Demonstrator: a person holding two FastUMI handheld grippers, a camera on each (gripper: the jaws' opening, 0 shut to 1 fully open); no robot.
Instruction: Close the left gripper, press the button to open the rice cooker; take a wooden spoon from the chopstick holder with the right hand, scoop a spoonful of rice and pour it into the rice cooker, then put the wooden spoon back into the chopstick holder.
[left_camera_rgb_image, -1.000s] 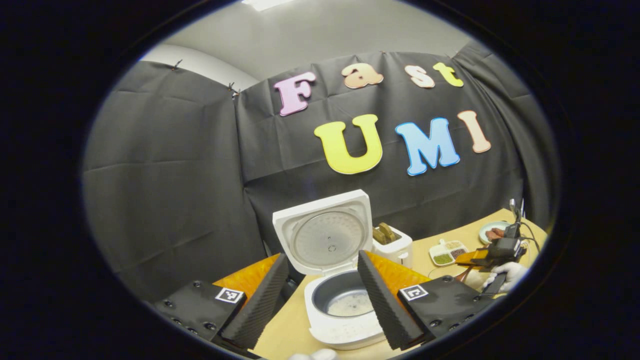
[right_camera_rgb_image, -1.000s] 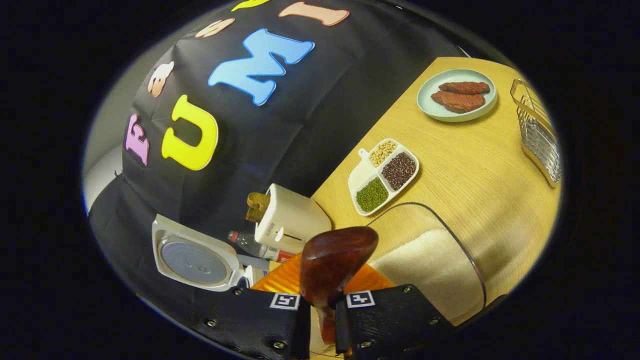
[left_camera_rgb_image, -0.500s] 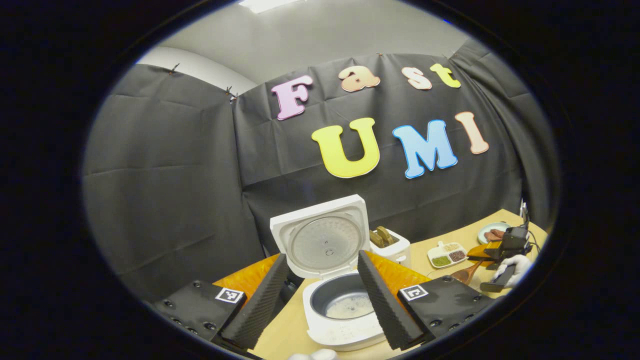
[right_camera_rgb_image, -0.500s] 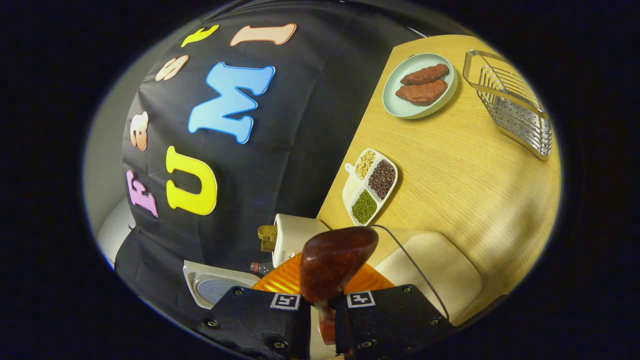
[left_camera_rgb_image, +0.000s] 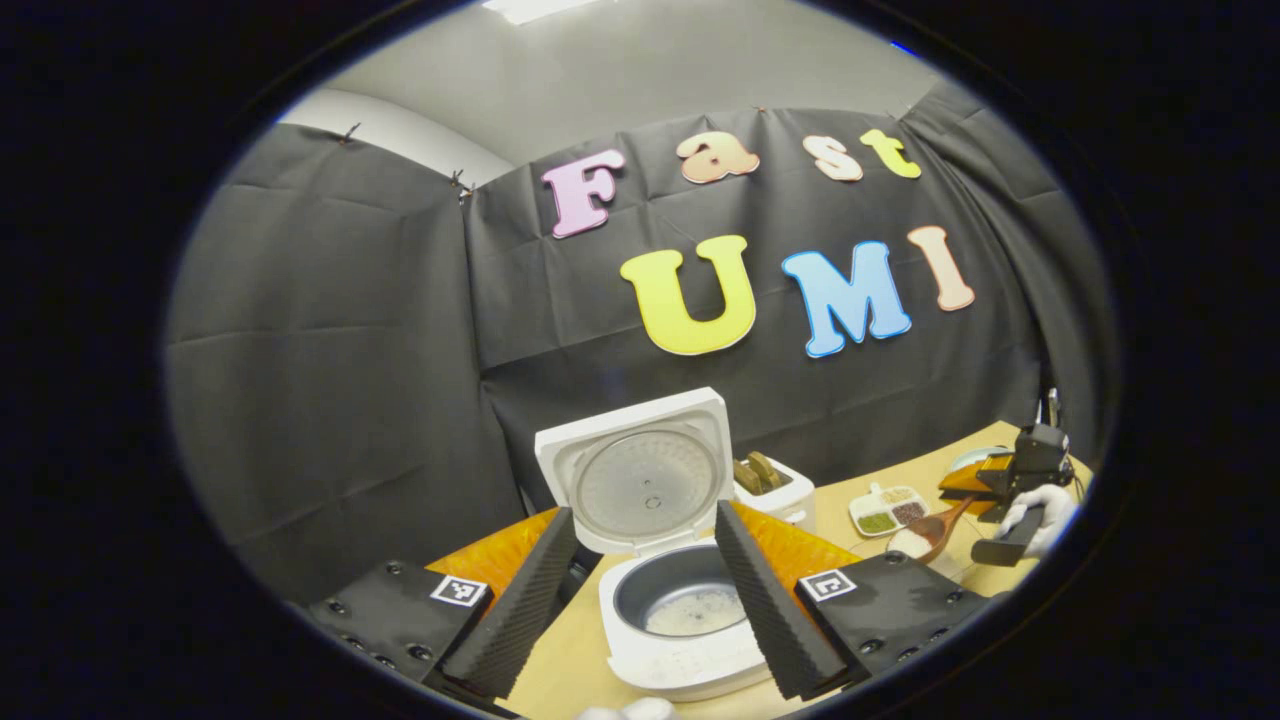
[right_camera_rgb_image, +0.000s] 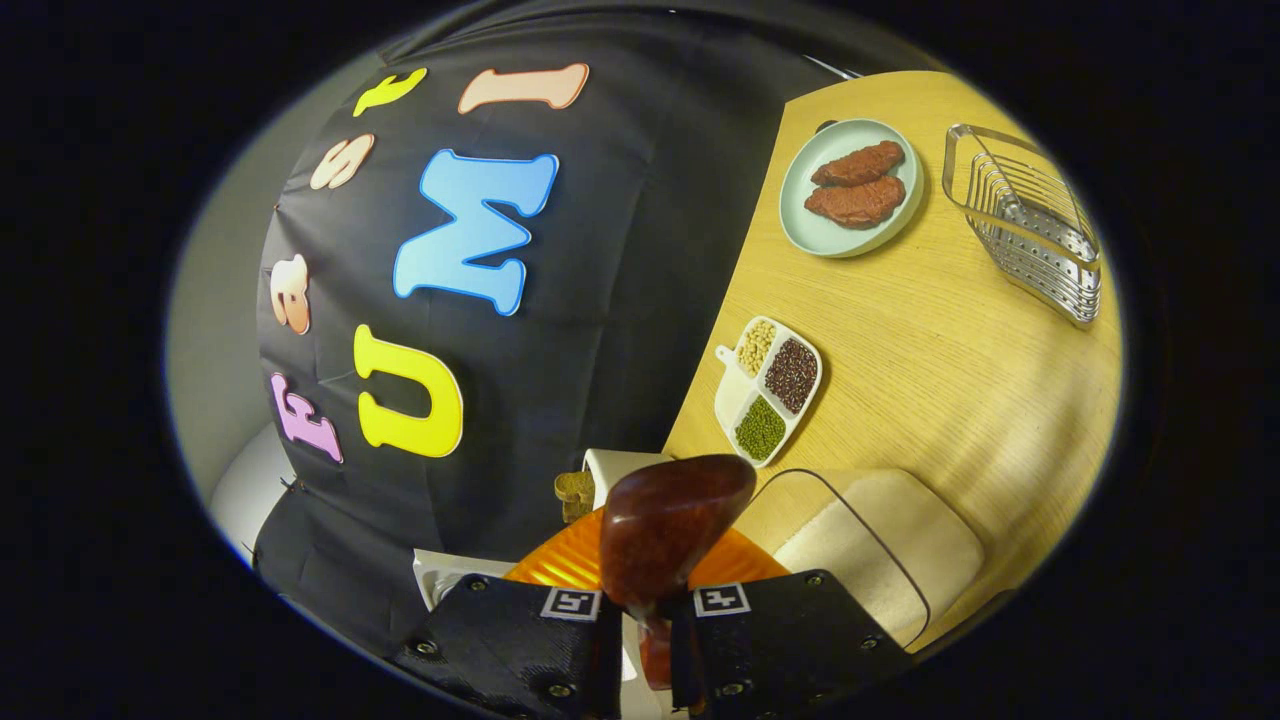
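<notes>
Rice cooker (left_camera_rgb_image: 680, 610), white with a dark inner pot, stands on the light wooden table (right_camera_rgb_image: 950, 340) near its front edge, lid raised upright; a thin layer of pale rice lies in the pot bottom. Left gripper (left_camera_rgb_image: 640, 600) hovers in front of the cooker, fingers spread wide apart and empty, the pot visible between them.

Right gripper (right_camera_rgb_image: 645, 640): fingers closed on the stem of the dark brown wooden spoon (right_camera_rgb_image: 670, 530), bowl pointing forward and up. In the left gripper view this gripper (left_camera_rgb_image: 1010, 480) sits toward the table's right edge, held by a white-gloved hand (left_camera_rgb_image: 1040, 505), with the spoon bowl (left_camera_rgb_image: 930, 530) touching or just over the rice in the clear container; contact cannot be told.

Clear plastic container of white rice (right_camera_rgb_image: 880, 550) lies just beside the spoon. Behind it, toward the back edge: white three-compartment dish of beans (right_camera_rgb_image: 768, 388); pale green plate with two reddish meat pieces (right_camera_rgb_image: 900, 225); wire rack (right_camera_rgb_image: 1030, 235) at the far corner. White toaster holding brown toast (left_camera_rgb_image: 775, 490) stands beside the cooker lid.
</notes>
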